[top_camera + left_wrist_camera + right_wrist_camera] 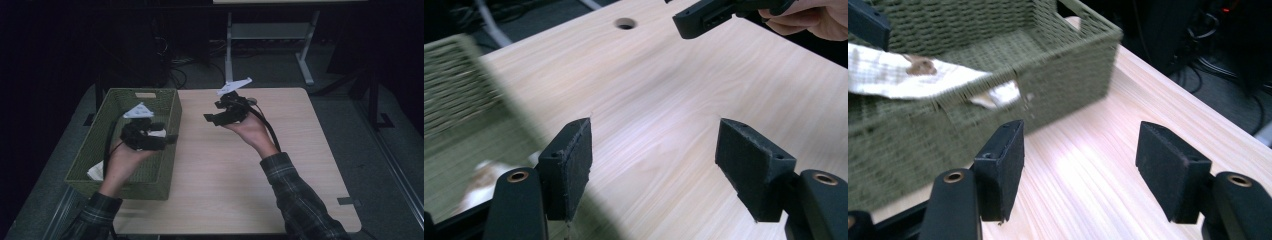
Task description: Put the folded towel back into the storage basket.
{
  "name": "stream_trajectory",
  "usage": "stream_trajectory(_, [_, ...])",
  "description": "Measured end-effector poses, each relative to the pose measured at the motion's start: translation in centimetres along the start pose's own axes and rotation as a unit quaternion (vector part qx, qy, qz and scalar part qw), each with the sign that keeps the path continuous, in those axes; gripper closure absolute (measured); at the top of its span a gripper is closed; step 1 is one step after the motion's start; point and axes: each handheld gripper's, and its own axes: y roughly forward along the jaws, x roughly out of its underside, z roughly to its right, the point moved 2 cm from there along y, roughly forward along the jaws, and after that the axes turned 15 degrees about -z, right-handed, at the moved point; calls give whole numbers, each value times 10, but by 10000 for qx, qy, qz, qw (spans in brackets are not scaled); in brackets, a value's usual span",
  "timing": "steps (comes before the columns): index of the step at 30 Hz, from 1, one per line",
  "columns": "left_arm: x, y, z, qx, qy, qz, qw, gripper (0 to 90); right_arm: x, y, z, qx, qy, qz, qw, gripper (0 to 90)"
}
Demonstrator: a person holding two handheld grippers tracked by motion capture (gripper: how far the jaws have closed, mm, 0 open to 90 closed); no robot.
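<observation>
A green woven basket (120, 190) stands on the left part of the light wooden table (240, 175). Inside it lies a white checked cloth (898, 75) with a brown mark, reaching up to the basket's rim; a corner of the cloth (96, 171) peeks out by the left wrist. My left gripper (170, 139) hovers over the basket's right side, pointing right, jaws open and empty (654, 160). My right gripper (210, 119) is held above the table's middle, pointing left toward the basket, jaws open with nothing between them (1080, 167). The two grippers face each other.
The table has a round hole (625, 23) near its far edge. Beyond the table stand a metal desk frame (305, 60) and cables on a dark floor. Bare tabletop stretches to the right of the basket.
</observation>
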Motion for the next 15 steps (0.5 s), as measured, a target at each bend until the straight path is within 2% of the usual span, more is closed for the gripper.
stream_trajectory(3, [-9,16,15,113,131,51,9998,299,19,-12,6,82,89,-46,9999,329])
stream_trajectory(7, [-14,39,34,150,390,-45,9991,297,45,-27,14,215,186,-53,9996,320])
stream_trajectory(13, [-12,69,53,236,624,-111,9977,295,84,-41,25,310,438,-11,9986,298])
stream_trajectory(15, [-9,78,59,183,709,-138,9972,286,98,-44,28,324,506,34,9982,289])
